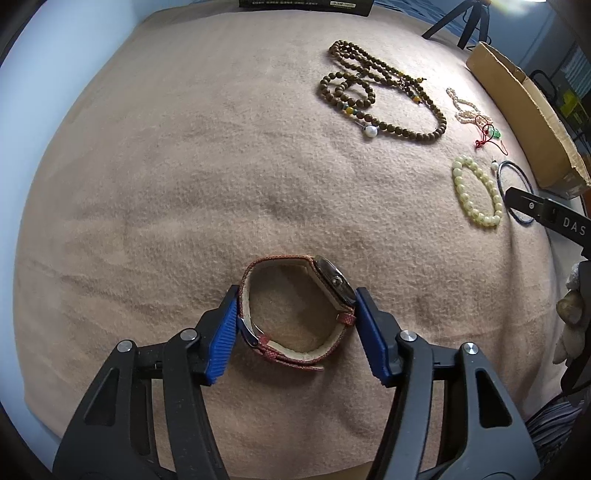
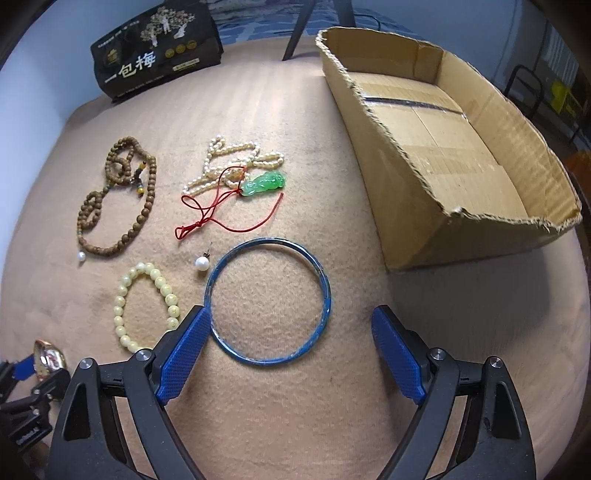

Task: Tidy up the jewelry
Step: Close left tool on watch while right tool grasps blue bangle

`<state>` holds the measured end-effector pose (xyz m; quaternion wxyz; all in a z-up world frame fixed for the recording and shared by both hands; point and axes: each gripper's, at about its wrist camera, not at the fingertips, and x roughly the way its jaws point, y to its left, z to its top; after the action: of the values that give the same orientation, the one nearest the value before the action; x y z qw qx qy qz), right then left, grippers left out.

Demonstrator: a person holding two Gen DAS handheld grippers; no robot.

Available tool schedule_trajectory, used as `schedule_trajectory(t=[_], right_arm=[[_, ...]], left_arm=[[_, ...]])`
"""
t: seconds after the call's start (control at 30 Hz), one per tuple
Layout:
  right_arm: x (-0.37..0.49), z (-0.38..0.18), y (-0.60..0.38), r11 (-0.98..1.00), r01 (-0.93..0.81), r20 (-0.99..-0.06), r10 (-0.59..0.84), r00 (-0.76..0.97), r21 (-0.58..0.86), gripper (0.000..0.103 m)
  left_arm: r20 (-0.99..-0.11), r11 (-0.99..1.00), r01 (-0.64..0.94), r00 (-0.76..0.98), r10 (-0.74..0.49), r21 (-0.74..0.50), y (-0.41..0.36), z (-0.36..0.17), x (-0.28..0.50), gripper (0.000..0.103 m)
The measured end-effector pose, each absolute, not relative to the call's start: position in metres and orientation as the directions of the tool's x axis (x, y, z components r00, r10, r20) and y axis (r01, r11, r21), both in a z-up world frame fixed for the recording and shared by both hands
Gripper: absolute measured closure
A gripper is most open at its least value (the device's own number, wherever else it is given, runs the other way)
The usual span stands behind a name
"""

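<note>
My left gripper (image 1: 295, 299) is shut on a wristwatch with a red strap (image 1: 295, 310); both blue pads touch it, just over the tan blanket (image 1: 184, 166). The watch also shows at the left edge of the right wrist view (image 2: 48, 358). My right gripper (image 2: 290, 321) is open and empty, with a blue bangle (image 2: 267, 301) lying between its fingers, nearer the left pad. Beyond it lie a pearl earring (image 2: 201, 263), a cream bead bracelet (image 2: 147, 306), a green jade pendant on red cord (image 2: 264, 182), a pearl strand (image 2: 236, 151) and brown wooden beads (image 2: 118, 199).
An open cardboard box (image 2: 443, 147) stands at the right of the blanket. A black snack bag (image 2: 155, 48) lies at the far edge. Tripod legs (image 2: 295, 33) stand behind. In the left wrist view the jewelry (image 1: 388, 92) lies far right, the box (image 1: 528, 110) beyond it.
</note>
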<state>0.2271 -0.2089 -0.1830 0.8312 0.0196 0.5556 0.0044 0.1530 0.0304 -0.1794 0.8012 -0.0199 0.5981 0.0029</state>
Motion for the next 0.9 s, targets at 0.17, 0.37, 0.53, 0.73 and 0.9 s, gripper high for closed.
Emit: schedule_trajectory(t=[0.17, 0.37, 0.53, 0.73, 0.9], right_arm=[[0.229, -0.179, -0.203, 1.0, -0.009, -0.921, 0.003, 0.391, -0.001, 0.049], [0.225, -0.176, -0.213, 0.998, -0.02, -0.917, 0.055, 0.395, 0.051, 0.05], [0.227, -0.174, -0.226, 0.985, 0.013, -0.907, 0.154, 0.393, 0.173, 0.031], [0.225, -0.176, -0.215, 0.991, -0.013, -0.91, 0.131, 0.392, 0.137, 0.026], [0.224, -0.177, -0.206, 0.993, -0.028, -0.915, 0.119, 0.385, 0.117, 0.024]], left_arm=[[-0.958, 0.998, -0.034, 0.286, -0.037, -0.048, 0.035, -0.182, 0.156, 0.042], [-0.956, 0.998, -0.035, 0.289, -0.041, -0.054, 0.043, -0.181, 0.152, 0.042], [-0.955, 0.998, -0.034, 0.292, -0.046, -0.058, 0.051, -0.179, 0.145, 0.042], [-0.955, 0.997, -0.036, 0.291, -0.048, -0.061, 0.052, -0.179, 0.143, 0.042], [-0.956, 0.998, -0.035, 0.291, -0.045, -0.058, 0.053, -0.178, 0.142, 0.042]])
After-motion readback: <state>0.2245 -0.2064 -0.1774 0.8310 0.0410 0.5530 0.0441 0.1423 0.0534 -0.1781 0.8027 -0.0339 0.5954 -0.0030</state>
